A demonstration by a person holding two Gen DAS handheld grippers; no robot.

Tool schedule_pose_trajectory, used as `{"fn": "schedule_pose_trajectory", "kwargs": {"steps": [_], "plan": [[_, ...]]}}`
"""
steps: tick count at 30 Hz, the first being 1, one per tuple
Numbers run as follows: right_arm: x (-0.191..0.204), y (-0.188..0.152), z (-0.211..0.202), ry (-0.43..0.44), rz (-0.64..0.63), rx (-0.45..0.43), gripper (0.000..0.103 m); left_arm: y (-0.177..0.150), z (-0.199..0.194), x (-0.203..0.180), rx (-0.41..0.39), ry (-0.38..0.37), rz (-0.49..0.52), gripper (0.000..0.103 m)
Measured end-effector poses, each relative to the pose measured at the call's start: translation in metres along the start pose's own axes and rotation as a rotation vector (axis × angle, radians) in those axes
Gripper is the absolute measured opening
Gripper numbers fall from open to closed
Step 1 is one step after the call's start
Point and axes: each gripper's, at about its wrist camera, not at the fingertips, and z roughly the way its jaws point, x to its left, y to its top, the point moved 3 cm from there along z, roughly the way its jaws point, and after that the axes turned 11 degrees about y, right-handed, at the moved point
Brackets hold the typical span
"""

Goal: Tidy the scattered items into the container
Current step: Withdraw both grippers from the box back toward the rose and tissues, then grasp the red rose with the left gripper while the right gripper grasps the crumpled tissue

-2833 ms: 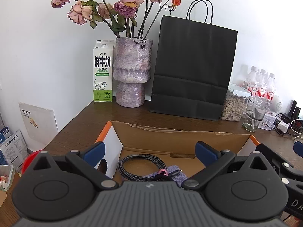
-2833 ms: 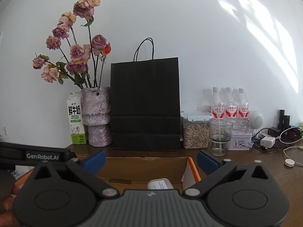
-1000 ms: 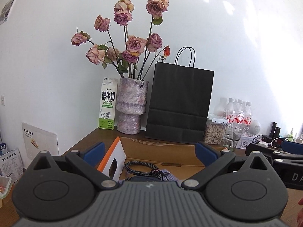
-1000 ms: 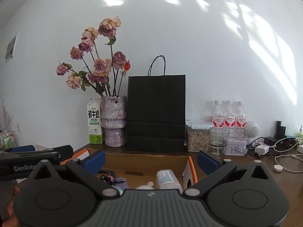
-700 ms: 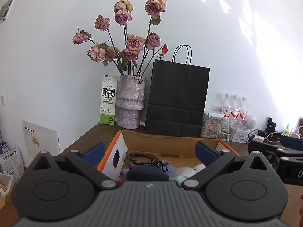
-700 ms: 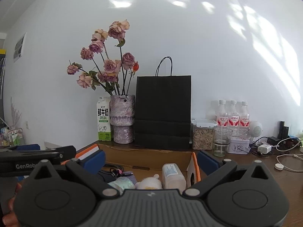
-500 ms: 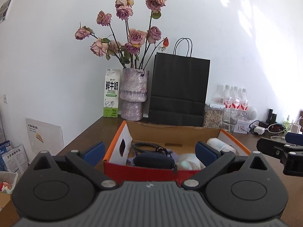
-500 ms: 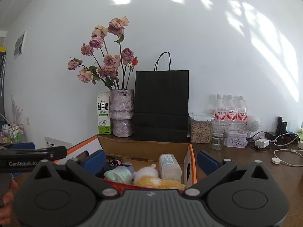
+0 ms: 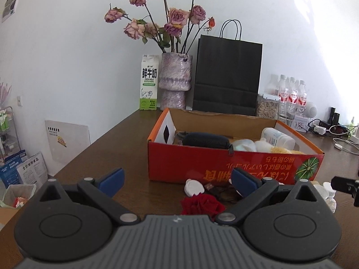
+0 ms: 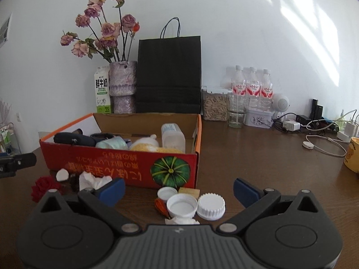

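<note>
Red cardboard box (image 10: 116, 163) sits in the middle of both views on the brown worktop (image 10: 258, 157), already carrying a dark pouch (image 9: 205, 139), a pale bottle (image 10: 172, 135) and some soft bits; what is left lies on the worktop in front of its near wall, low in the frame, between the box and your two tools

Your right tool (image 10: 178, 190) is spread wide and grips nothing. In the right wrist view the white caps (image 10: 195, 205) sit lower centre, directly ahead between the blue pads, with a small tan block (image 10: 189, 191) just behind them and touching the box front. They lie flat and round, so no long axis matters; any approach angle serves

Your left tool (image 9: 177, 179) is likewise released and empty. In the left wrist view the red fabric rose (image 9: 202, 205) lies lower centre, just right of its midline, with a white shell-like piece (image 9: 193, 187) just beyond

Judging by this, each tool is nearest its own cluster: right for the caps, left for the rose. The crumpled tissue (image 10: 93, 180) lies between, nearer your left
</note>
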Motion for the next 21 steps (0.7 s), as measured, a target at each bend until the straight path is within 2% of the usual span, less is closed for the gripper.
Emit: {"fn": "schedule_pose_trajectory", "kwargs": {"steps": [7, 16, 21], "plan": [[-0.008, -0.025, 0.003, -0.014, 0.023, 0.079, 0.103, -0.02, 0.0, -0.011, 0.037, 0.002, 0.08, 0.103], [-0.012, -0.037, 0.008, -0.015, 0.049, 0.139, 0.103, -0.028, 0.002, -0.015, 0.059, 0.001, 0.09, 0.103], [-0.013, -0.038, 0.007, -0.018, 0.055, 0.133, 0.103, -0.03, 0.002, -0.016, 0.064, 0.0, 0.102, 0.103]]}}
